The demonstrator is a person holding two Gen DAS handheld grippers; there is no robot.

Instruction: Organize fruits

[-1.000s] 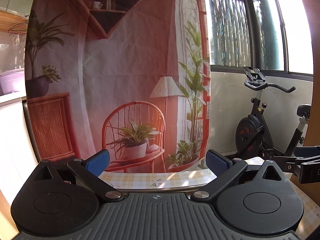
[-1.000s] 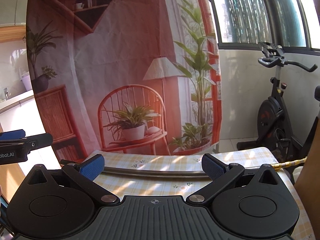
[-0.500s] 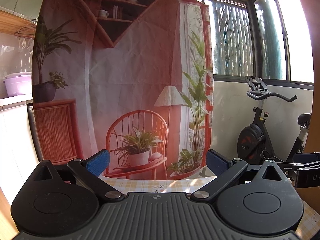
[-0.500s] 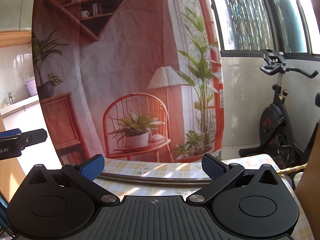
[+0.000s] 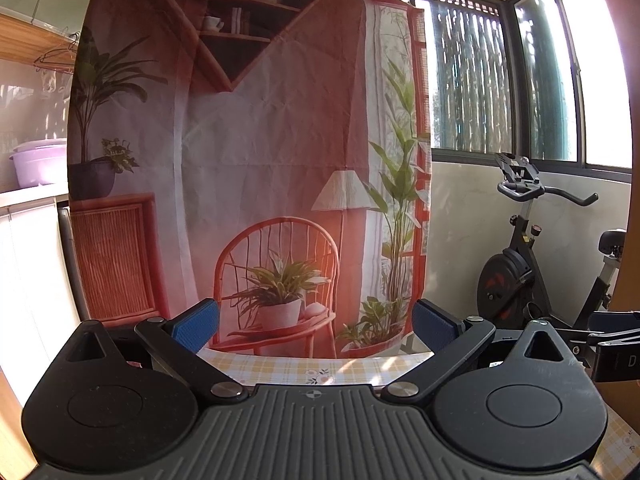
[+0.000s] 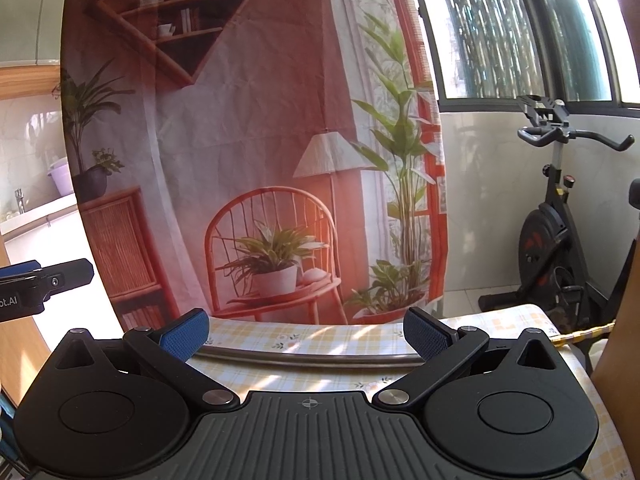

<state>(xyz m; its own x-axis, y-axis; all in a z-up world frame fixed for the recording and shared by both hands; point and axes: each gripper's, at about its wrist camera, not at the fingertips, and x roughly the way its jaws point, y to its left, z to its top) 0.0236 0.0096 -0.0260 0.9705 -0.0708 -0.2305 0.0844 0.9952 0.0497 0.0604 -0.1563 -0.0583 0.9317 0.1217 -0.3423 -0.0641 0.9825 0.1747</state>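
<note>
No fruit shows in either view. My left gripper (image 5: 316,330) is open, its blue pads (image 5: 195,327) wide apart with nothing between them, and it points at a hanging printed backdrop. My right gripper (image 6: 306,334) is open too and holds nothing. Below it lies the table with a yellow checked cloth (image 6: 304,340), crossed by a curved metal rim (image 6: 312,357) whose body is hidden. The right gripper's side (image 5: 612,346) pokes into the left wrist view at the right edge. The left gripper's side (image 6: 40,282) shows at the left edge of the right wrist view.
A printed backdrop (image 5: 256,160) of a chair and plants hangs just behind the table. An exercise bike (image 6: 560,240) stands at the right by the windows. A counter with a purple basin (image 5: 38,162) runs along the left. A wooden panel (image 6: 616,340) rises at the table's right.
Both grippers have tilted upward: the table has dropped low in both views and more of the backdrop's upper part shows. Both stay open and hold nothing.
</note>
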